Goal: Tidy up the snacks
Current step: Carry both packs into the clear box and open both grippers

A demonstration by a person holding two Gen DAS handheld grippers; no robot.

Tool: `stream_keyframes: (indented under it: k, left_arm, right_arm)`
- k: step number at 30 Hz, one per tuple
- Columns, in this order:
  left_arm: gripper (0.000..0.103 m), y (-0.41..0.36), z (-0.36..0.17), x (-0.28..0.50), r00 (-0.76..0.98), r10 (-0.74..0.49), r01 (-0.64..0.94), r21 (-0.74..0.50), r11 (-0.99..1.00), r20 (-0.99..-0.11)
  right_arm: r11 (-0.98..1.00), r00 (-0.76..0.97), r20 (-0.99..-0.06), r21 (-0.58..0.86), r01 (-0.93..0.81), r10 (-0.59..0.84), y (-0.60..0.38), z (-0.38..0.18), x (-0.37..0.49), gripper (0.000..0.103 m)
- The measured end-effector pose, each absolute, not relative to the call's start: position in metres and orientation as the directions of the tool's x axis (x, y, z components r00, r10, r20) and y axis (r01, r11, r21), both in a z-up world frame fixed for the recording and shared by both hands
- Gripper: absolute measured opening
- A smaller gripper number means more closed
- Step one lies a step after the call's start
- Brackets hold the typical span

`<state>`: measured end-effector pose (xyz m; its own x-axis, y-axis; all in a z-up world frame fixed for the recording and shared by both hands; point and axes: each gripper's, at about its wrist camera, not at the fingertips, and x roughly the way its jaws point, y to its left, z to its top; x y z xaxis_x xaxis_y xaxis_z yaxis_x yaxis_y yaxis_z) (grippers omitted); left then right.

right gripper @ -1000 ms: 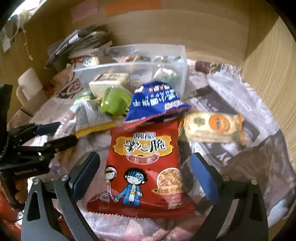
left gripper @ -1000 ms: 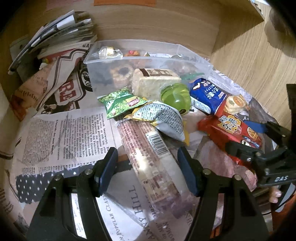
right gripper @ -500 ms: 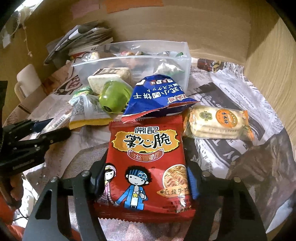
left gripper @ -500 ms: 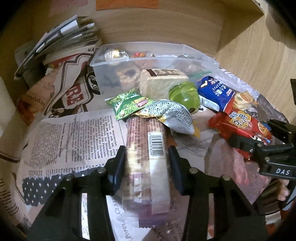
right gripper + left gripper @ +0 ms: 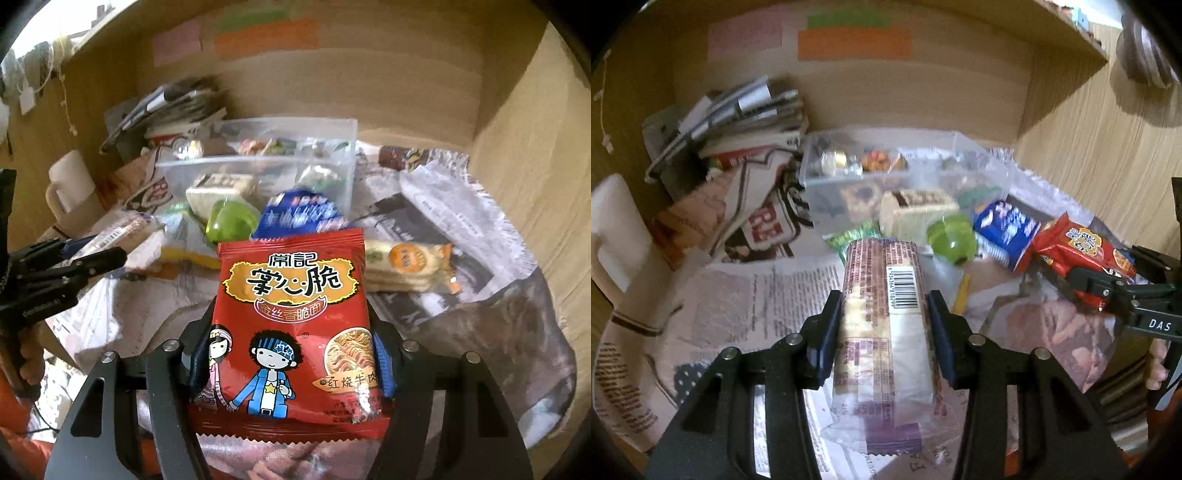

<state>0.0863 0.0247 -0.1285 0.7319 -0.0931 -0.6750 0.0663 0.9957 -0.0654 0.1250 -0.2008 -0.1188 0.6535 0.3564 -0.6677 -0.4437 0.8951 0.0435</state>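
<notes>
My left gripper (image 5: 882, 325) is shut on a long purple-and-cream biscuit pack (image 5: 882, 314), lifted off the newspaper; the same pack (image 5: 122, 236) shows in the right wrist view. My right gripper (image 5: 288, 354) is shut on a red noodle-snack bag (image 5: 291, 321), also raised; that bag (image 5: 1078, 251) appears at the right of the left wrist view. Behind stands a clear plastic box (image 5: 953, 147) (image 5: 258, 162) with small snacks inside. Before it lie a green round capsule (image 5: 951, 236) (image 5: 232, 221), a blue packet (image 5: 1004, 229) (image 5: 299, 214), a cream wafer block (image 5: 916, 210) (image 5: 221, 188) and an orange-label cracker pack (image 5: 406, 266).
Newspaper (image 5: 757, 295) covers the table. A stack of magazines (image 5: 738, 110) leans at the back left beside a white mug (image 5: 70, 184). Wooden walls (image 5: 1089, 166) close in behind and on the right. A small green packet (image 5: 853, 236) lies near the box.
Both grippers closed from open onto their packs, then lifted them off the newspaper. The biscuit pack now points straight ahead between the left fingers.
</notes>
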Motion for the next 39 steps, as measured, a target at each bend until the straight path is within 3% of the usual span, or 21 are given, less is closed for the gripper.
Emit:
stream_keyframes:
  k: [24, 39]
  left_arm:
    - [0.045, 0.027, -0.062, 0.162, 0.819, -0.101, 0.064, -0.085, 0.994, -0.565]
    - [0.045, 0.029, -0.067, 0.239, 0.785, -0.110, 0.049, -0.116, 0.992, -0.610]
  right_arm:
    - [0.866, 0.740, -0.503, 0.034, -0.498, 0.445, -0.165, -0.040, 0.186, 0.065]
    - [0.858, 0.723, -0.531, 0.018, -0.513, 0.443, -0.131, -0.034, 0.258, 0.065]
